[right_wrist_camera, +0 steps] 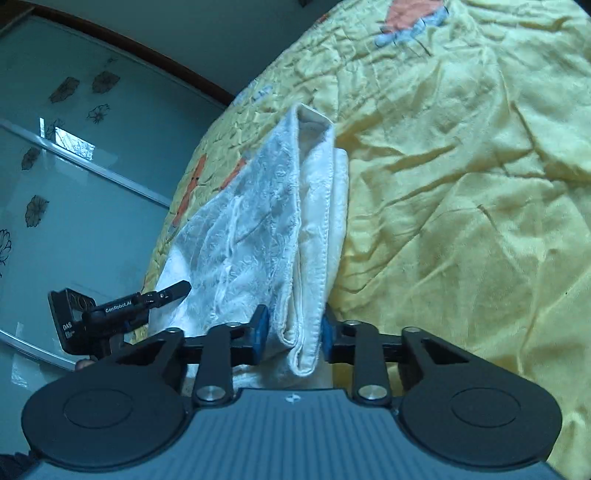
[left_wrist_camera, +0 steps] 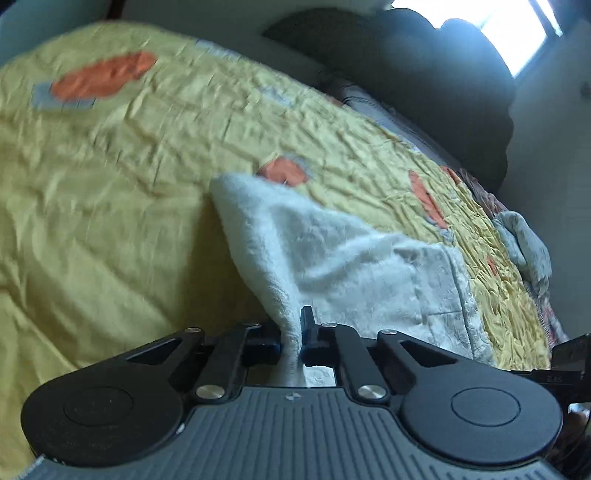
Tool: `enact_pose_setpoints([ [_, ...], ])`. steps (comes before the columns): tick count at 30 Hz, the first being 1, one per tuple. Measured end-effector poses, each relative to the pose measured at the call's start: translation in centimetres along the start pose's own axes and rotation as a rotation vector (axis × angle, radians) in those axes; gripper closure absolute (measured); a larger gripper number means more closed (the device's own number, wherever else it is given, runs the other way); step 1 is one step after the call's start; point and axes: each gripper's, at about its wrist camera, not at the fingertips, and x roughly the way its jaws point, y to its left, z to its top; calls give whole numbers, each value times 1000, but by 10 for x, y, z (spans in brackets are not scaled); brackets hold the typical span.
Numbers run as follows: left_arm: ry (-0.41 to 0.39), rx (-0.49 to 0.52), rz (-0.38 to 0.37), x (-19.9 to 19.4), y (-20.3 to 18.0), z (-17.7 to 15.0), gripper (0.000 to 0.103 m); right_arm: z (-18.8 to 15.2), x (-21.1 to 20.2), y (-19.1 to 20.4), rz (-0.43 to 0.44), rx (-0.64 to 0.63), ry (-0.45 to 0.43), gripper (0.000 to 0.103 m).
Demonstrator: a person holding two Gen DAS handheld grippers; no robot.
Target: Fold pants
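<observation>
white fleecy cloth, the pants (left_wrist_camera: 332, 266), lies on a yellow bedspread (left_wrist_camera: 110, 206) with orange and grey-blue patches. the spread is creased all over.

left wrist view: left gripper (left_wrist_camera: 295, 338) is pinched tight on a thin fold of the pants, black fingers nearly meeting, blue pads on either side of the cloth. from the pinch the cloth rises and fans out toward the middle of the bed, one corner lifted off the spread. the far part of this view is blurred. a grey bundle (left_wrist_camera: 524, 243) sits near the bed's right edge. a dark headboard (left_wrist_camera: 424, 85) stands beyond the bed, with a bright window (left_wrist_camera: 517, 29) above it.

right wrist view: right gripper (right_wrist_camera: 295, 330) has a thick, doubled fold of the pants (right_wrist_camera: 266, 221) between its blue pads; both pads touch the cloth, so the jaws stand part open around the bulk. a stitched hem runs along the fold, up to a squared end that points toward the far side of the bed. the pants lie close to the bed's left edge in this view, on the bedspread (right_wrist_camera: 461, 203). the left gripper (right_wrist_camera: 177, 288) shows at the pants' near left corner, its finger against the cloth. behind it is a glass door (right_wrist_camera: 74, 166) with dark flower prints.

both grippers hold the same end of the pants, near each other.
</observation>
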Motion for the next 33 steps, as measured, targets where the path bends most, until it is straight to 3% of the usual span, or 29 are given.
enact_pose_setpoints([
  [3,11,15,19,8,2,0,94,-6,-2,7,-33,-68,-25,80],
  [7,-17,12,27,14,10,-13,90,-10,4,-8,5,1,-23,79],
  [8,-23,17,45,11,8,-14,76,-10,2,-7,1,4,-27,76],
  [10,-48,40,124,-2,1,-16,58,-10,-3,-6,-20,27,-31,70],
  [11,-68,54,178,-11,-5,-18,58,-10,-8,-4,-45,45,-48,65],
  [13,-162,119,252,-43,-25,-28,58,-15,-30,16,-118,-6,-176,64],
  [15,-259,177,239,-69,-50,-44,56,-27,-46,52,-156,-175,-292,64],
  [16,-277,197,209,-73,-61,-51,48,-32,-46,68,-156,-237,-311,64],
  [18,-262,262,172,-66,-87,-68,40,-35,-30,93,-153,-322,-282,64],
  [22,-135,317,282,-21,-107,-91,39,-43,25,111,-311,-430,-196,64],
  [24,-165,340,329,-8,-103,-103,33,-52,47,101,-365,-452,-150,66],
  [26,-175,321,345,-3,-99,-103,29,-62,47,90,-332,-464,-206,66],
  [29,-152,302,351,-5,-100,-97,28,-54,38,85,-299,-366,-198,66],
  [31,-137,278,366,-15,-102,-95,30,-56,27,97,-352,-311,-225,66],
  [32,-137,257,365,-24,-103,-96,29,-63,18,106,-379,-316,-271,62],
  [33,-141,238,360,-33,-104,-99,28,-73,9,115,-395,-336,-321,46],
])
